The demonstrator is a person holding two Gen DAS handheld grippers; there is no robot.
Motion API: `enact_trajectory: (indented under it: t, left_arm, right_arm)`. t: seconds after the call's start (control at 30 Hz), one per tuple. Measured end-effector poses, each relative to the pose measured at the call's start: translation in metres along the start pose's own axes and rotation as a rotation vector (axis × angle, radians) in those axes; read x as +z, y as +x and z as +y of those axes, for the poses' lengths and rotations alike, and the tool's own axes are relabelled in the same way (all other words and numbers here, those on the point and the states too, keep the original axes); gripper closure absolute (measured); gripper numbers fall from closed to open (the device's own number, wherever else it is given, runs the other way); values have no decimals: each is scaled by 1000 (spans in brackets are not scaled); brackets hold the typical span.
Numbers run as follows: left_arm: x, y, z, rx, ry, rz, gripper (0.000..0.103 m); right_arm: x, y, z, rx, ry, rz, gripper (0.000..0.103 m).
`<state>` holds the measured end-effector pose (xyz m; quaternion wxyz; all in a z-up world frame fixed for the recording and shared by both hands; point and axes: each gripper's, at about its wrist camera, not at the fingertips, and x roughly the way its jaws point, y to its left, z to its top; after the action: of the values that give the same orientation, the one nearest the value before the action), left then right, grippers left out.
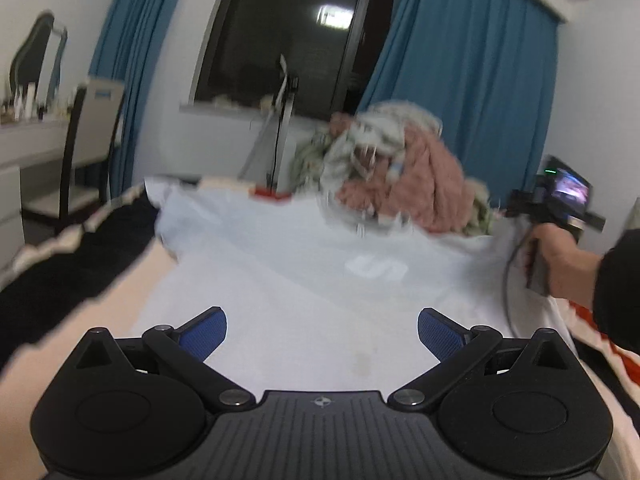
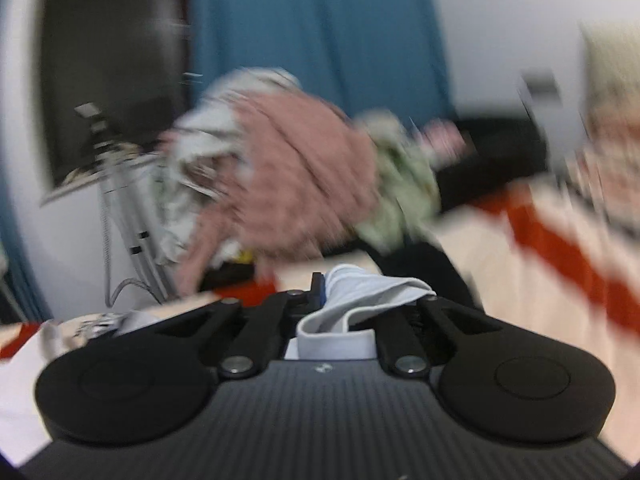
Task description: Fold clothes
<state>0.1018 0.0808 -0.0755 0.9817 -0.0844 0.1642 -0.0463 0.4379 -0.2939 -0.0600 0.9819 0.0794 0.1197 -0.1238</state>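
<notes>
Dark window point(image 1: 288, 28) between blue curtains point(image 1: 460, 60); white dresser point(image 1: 24, 140), chair point(image 1: 80, 140) left.

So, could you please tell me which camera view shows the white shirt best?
The left wrist view: the white shirt lies spread out there. The right wrist view shows only a bunched fold in the right claw.

Hardly anything here can be read. The pale blue shirt point(image 1: 304, 264) spread on the bed carries a white print point(image 1: 376, 269) near its middle; the motion blur leaves only rounded shapes that could be a "U" and an "S", and I cannot be sure of either. A small round emblem point(image 1: 322, 402) sits on the body of the left gripper point(image 1: 322, 338), with no letters legible. In the right wrist view no writing is legible.
</notes>
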Motion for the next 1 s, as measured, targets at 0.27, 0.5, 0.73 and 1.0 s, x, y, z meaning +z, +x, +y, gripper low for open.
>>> enact_trajectory:
  t: [0.27,0.5,0.73,1.0]
  left_arm:
    - [23,-15,37,49,-79,-100,0]
    - [15,10,72,121,-187,-18,0]
    - [14,14,80,121,-201,-20,0]
    - [17,9,56,123,-110,-28,0]
  right_arm:
    - [-10,-29,196,109,-474,-58,97]
    - [-73,-8,279,204,-504,102,92]
    - [-59,-45,254,324,-359,144,14]
    - [-35,-141,193,411,-207,110,14]
